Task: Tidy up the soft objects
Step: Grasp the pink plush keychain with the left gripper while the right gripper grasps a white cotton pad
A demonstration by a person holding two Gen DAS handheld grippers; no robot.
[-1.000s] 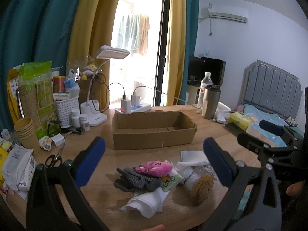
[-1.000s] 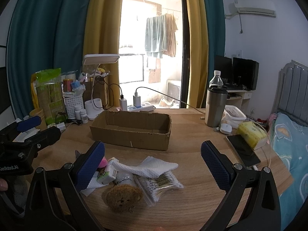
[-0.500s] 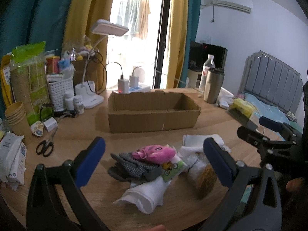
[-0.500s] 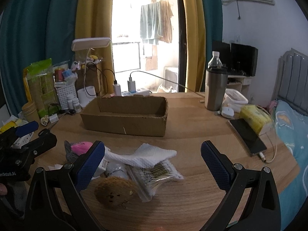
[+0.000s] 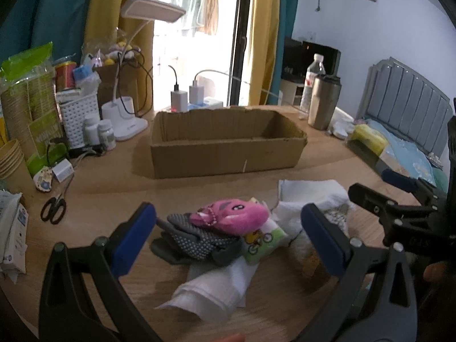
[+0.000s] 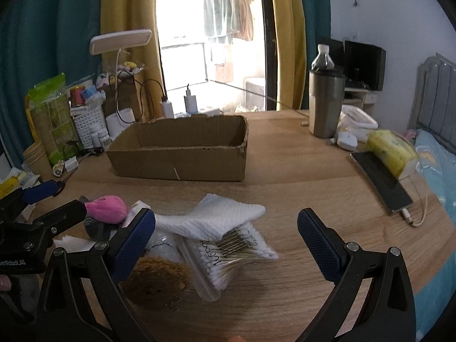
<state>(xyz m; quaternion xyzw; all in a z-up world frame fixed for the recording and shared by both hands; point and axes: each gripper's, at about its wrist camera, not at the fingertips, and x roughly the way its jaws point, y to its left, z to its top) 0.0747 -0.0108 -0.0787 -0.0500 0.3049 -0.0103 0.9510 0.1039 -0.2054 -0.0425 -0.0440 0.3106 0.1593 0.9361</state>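
Observation:
A pile of soft things lies on the wooden table in front of an empty cardboard box point(image 5: 225, 145) point(image 6: 182, 148). In the left wrist view a pink plush point(image 5: 230, 216) sits on grey dotted gloves point(image 5: 196, 236), beside a small tissue pack point(image 5: 262, 242) and a white cloth point(image 5: 216, 287). My left gripper point(image 5: 228, 236) is open around the plush and gloves. In the right wrist view a white towel point(image 6: 216, 216) covers a bag of cotton swabs point(image 6: 228, 256), with a brown plush point(image 6: 159, 279) at left. My right gripper point(image 6: 226, 245) is open over them, empty.
A desk lamp point(image 5: 128, 85), white basket point(image 5: 78, 114), pill bottles, paper cups and scissors point(image 5: 54, 209) crowd the left side. A steel tumbler point(image 6: 325, 102), water bottle, yellow tissue pack point(image 6: 390, 148) and phone point(image 6: 382, 182) lie at right. A bed stands beyond the table's right edge.
Both grippers have moved forward and down toward the pile, which now looks larger. Both stay open and nothing has been taken hold of.

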